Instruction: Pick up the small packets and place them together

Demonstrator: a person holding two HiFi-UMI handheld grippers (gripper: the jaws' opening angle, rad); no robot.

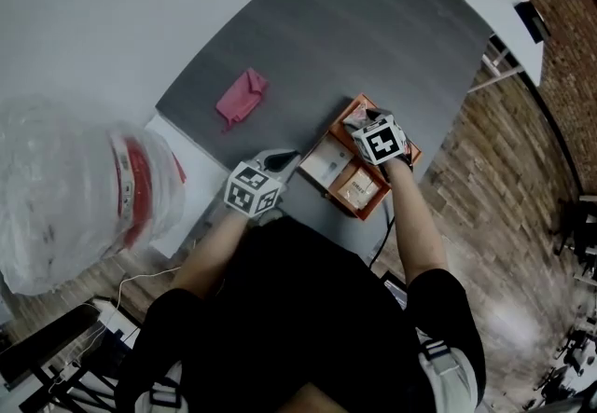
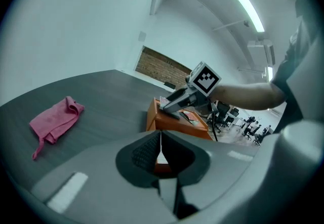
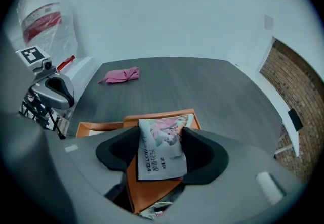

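Note:
My right gripper [image 3: 162, 161] is shut on a small grey packet [image 3: 161, 147] with a pink flower print, which stands upright between its pads over the orange tray [image 3: 101, 128]. From the head view this gripper [image 1: 360, 121] hangs over the tray's [image 1: 413, 158] far end. A white packet [image 1: 325, 162] and a tan packet [image 1: 359, 187] lie in the tray. My left gripper [image 2: 160, 147] is shut with nothing in it. It hovers just left of the tray [image 2: 172, 123], near the table's front edge [image 1: 280, 159].
A crumpled pink cloth [image 1: 242, 96] lies on the dark grey table [image 1: 373, 20], to the far left of the tray. A large clear plastic bag [image 1: 75, 187] with a red band sits on a white surface off the table's left. Wood floor lies to the right.

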